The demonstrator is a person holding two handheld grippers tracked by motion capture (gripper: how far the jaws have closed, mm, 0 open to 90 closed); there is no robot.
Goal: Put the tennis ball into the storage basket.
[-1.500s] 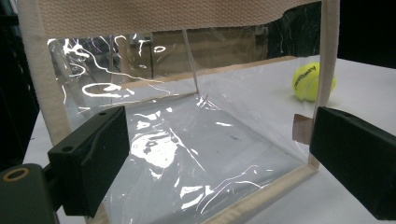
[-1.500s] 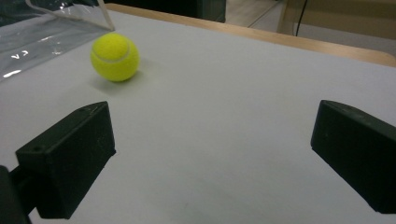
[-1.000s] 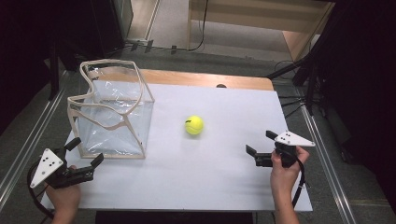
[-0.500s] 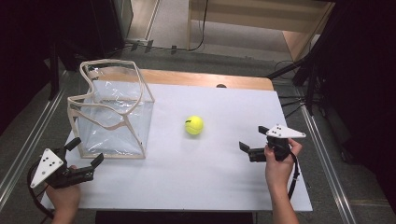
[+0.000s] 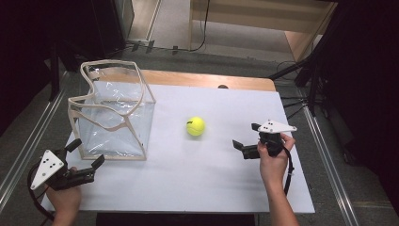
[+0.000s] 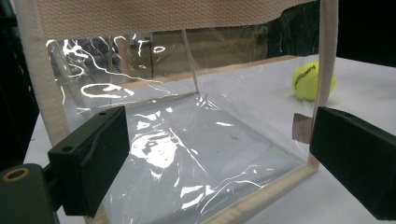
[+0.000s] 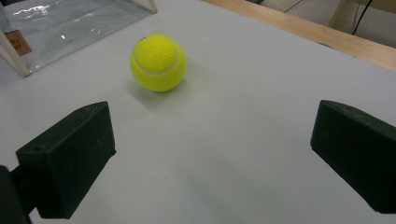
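Note:
A yellow tennis ball (image 5: pixel 195 126) rests on the white table (image 5: pixel 197 188) near its middle. A clear plastic bag with beige fabric edging (image 5: pixel 113 113) stands open-topped at the table's left. My right gripper (image 5: pixel 247 137) is open, a short way right of the ball, its jaws pointing toward it; the ball (image 7: pixel 158 62) lies ahead and left of them in the right gripper view (image 7: pixel 210 158). My left gripper (image 5: pixel 87 153) is open at the front left, close to the bag's near bottom edge (image 6: pixel 196 154). Nothing sits between either pair of jaws.
A wooden strip (image 5: pixel 207 80) runs along the table's far edge. Metal rails (image 5: pixel 28 141) flank the table on both sides. Dark stands and cables (image 5: pixel 301 80) crowd the floor beyond the far right corner.
My right gripper has moved left and a little away from me, toward the ball. The left gripper, the ball and the bag have stayed put.

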